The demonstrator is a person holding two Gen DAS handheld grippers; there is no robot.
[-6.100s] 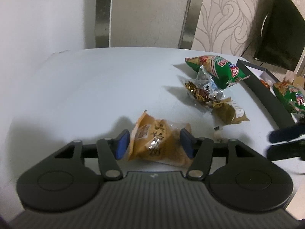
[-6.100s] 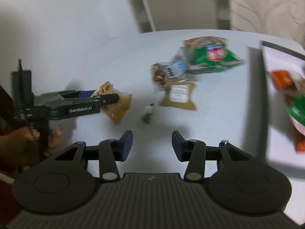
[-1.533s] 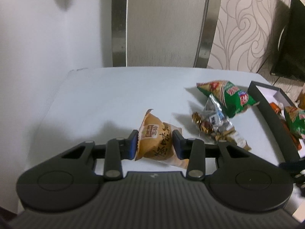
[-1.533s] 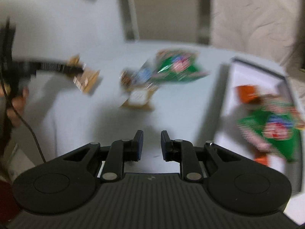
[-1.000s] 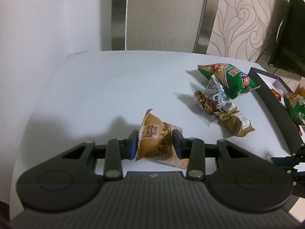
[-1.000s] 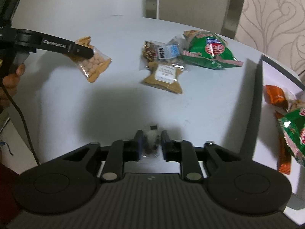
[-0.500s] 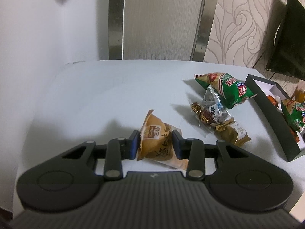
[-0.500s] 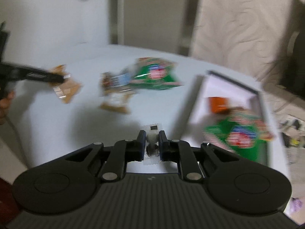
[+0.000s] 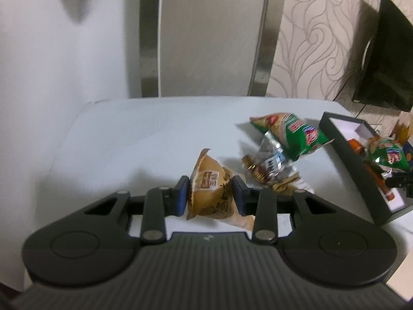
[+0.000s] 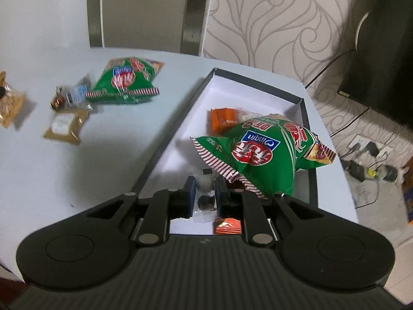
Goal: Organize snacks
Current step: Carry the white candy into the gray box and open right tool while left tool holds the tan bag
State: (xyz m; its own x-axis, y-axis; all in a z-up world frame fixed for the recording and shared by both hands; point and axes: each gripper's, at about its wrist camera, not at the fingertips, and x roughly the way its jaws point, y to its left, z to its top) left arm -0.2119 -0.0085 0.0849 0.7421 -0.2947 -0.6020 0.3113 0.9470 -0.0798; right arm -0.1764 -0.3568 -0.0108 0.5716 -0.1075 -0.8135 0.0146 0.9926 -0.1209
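Snacks are split between the white desk and the black box on its right side. My left claw is pinching a tan snack pouch, both blue pads pressed into its sides and the pouch clear of the desk. Just right of it on the desk there's a green chip bag at the far end, a clear pack of gold-wrapped candies touching it, and a small brown packet nearest me.

My right claw is pressed together on a small clear-wrapped candy and sits over the near end of the box. Inside the box I can see another green chip bag just right of the claw, an orange packet behind it and another orange wrapper at the near edge.
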